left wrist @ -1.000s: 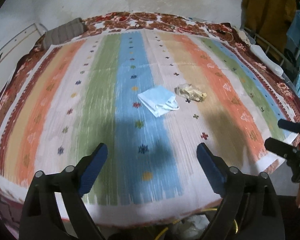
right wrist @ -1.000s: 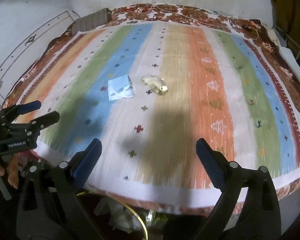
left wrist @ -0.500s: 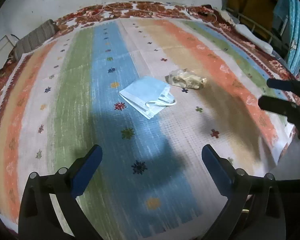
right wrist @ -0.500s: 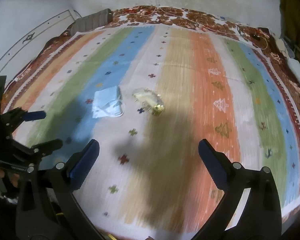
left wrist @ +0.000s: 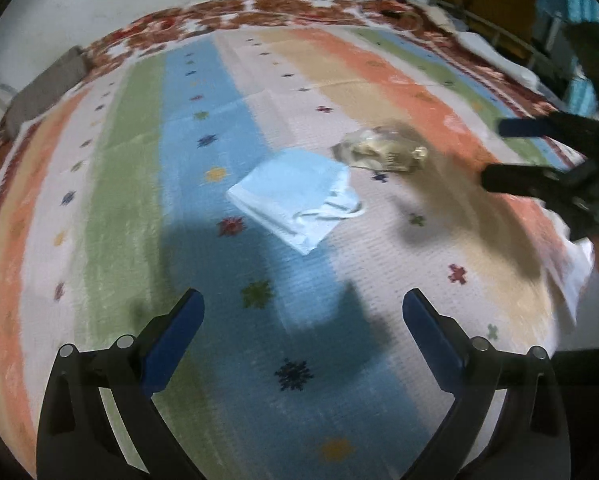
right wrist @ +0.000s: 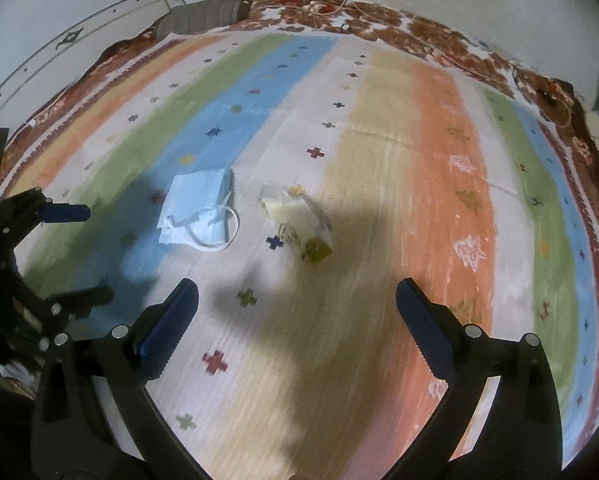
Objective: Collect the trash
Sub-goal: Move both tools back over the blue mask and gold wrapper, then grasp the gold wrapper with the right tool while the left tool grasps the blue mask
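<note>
- Pale blue pleated face mask [left wrist: 295, 200] lies on striped woven bedspread [right wrist: 439, 184]; crumpled clear plastic wrapper [right wrist: 297, 222] just beside mask.
- Left tool [left wrist: 303, 312] and right tool [right wrist: 297, 300] both gape wide, empty.
- Risk: a pinch may snag the bedspread or catch only the mask's loop.

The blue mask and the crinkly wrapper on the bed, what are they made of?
The blue mask looks like soft, matte pleated fabric with white elastic loops. The wrapper seems to be thin, clear, shiny plastic: it is crumpled and glints, though blur leaves that uncertain.
</note>
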